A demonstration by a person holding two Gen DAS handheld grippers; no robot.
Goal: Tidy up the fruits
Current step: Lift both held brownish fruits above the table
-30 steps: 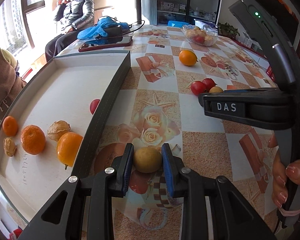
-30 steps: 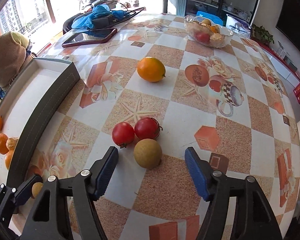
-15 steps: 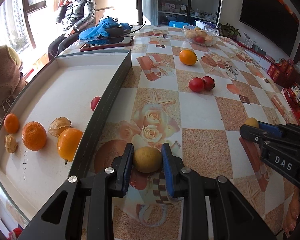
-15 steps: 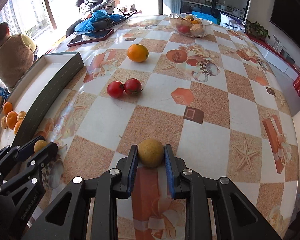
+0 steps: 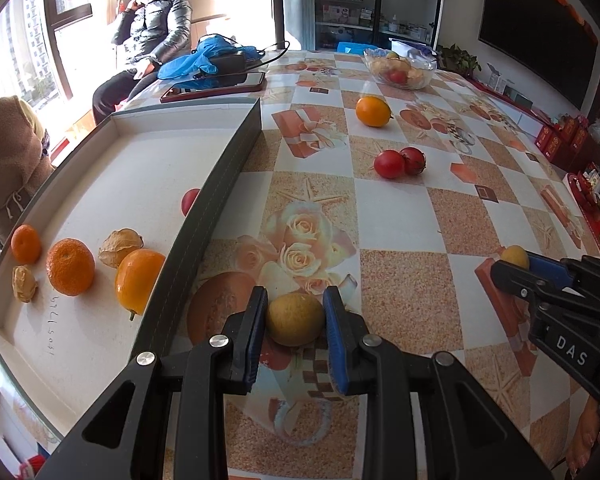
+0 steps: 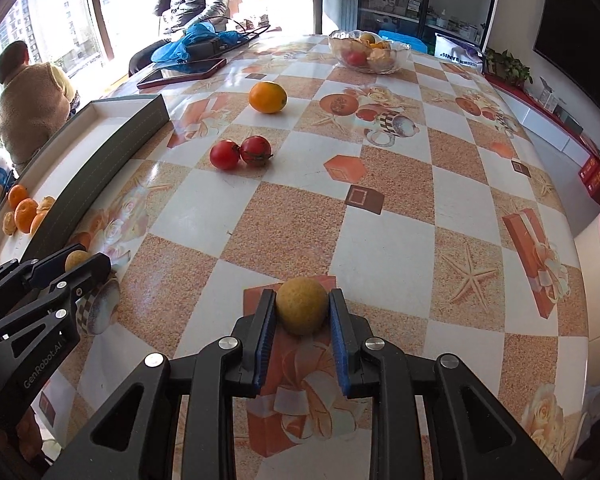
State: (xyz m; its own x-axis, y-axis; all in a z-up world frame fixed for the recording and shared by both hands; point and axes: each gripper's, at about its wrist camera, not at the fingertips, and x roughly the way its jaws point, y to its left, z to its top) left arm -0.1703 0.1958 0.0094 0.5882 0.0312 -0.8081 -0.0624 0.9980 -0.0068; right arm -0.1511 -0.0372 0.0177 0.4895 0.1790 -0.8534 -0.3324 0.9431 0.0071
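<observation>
My left gripper (image 5: pixel 295 320) is shut on a brownish-yellow round fruit (image 5: pixel 294 319), held just right of the grey box's wall (image 5: pixel 216 200). My right gripper (image 6: pixel 302 312) is shut on a second brownish-yellow round fruit (image 6: pixel 302 306) above the table's near right part. The white-floored box (image 5: pixel 112 184) holds several oranges (image 5: pixel 70 266), dried husks and a red fruit (image 5: pixel 190 200). Two red tomatoes (image 6: pixel 240 152) and an orange (image 6: pixel 267 97) lie loose on the table.
A glass bowl of fruit (image 6: pixel 368 54) stands at the far end. A phone (image 5: pixel 214 86) and blue cloth (image 5: pixel 208 58) lie at the far left. Two people (image 5: pixel 156 36) sit beyond the table. Red boxes (image 5: pixel 568 140) stand on the right.
One second ago my right gripper was open around the fruit beside the tomatoes; it has shut on it and pulled it back toward the near edge. My left gripper has stayed put.
</observation>
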